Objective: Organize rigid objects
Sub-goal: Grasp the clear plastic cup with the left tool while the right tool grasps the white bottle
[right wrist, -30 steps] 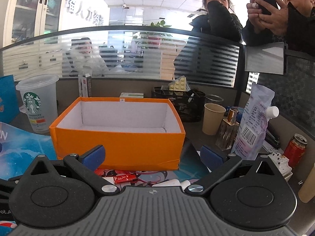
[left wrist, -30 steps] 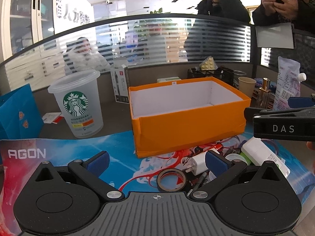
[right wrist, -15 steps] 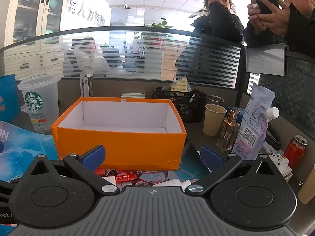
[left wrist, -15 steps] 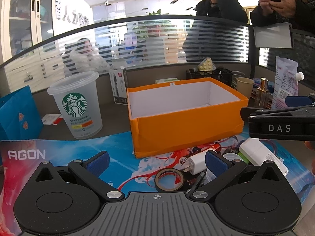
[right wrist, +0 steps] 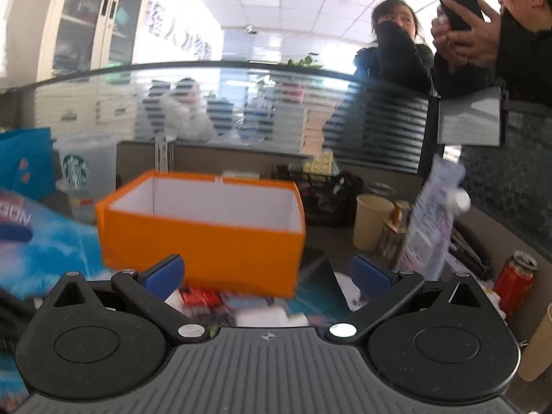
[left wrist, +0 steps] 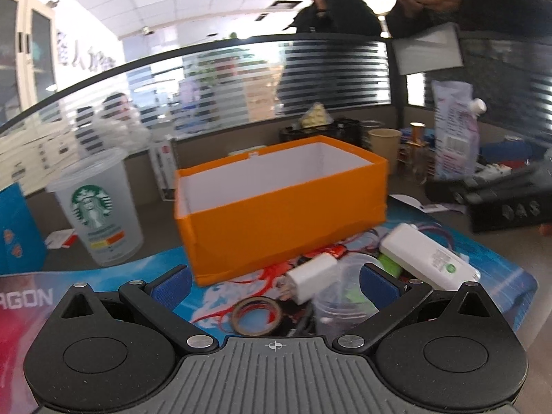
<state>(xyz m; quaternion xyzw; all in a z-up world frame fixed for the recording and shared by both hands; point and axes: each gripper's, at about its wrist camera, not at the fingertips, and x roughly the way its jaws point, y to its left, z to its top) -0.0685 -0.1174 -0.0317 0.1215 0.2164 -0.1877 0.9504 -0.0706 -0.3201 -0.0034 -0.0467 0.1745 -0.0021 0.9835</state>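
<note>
While claws gape, orange box [left wrist: 283, 207] blocks cup [left wrist: 383, 141].

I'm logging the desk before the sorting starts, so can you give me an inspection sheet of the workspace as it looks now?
Surface: blue printed mat on a grey desk.
Job's things: orange box, open, nothing seen inside; in front of it a white charger, tape roll, white power bank and small clear cup.
Clutter: coffee cup, paper cup, spout pouch, red can, black basket.
Grippers: left claw open, holding nothing; right claw open, holding nothing.
Cables: nothing seen.
Surroundings: striped glass partition, people behind it.
</note>
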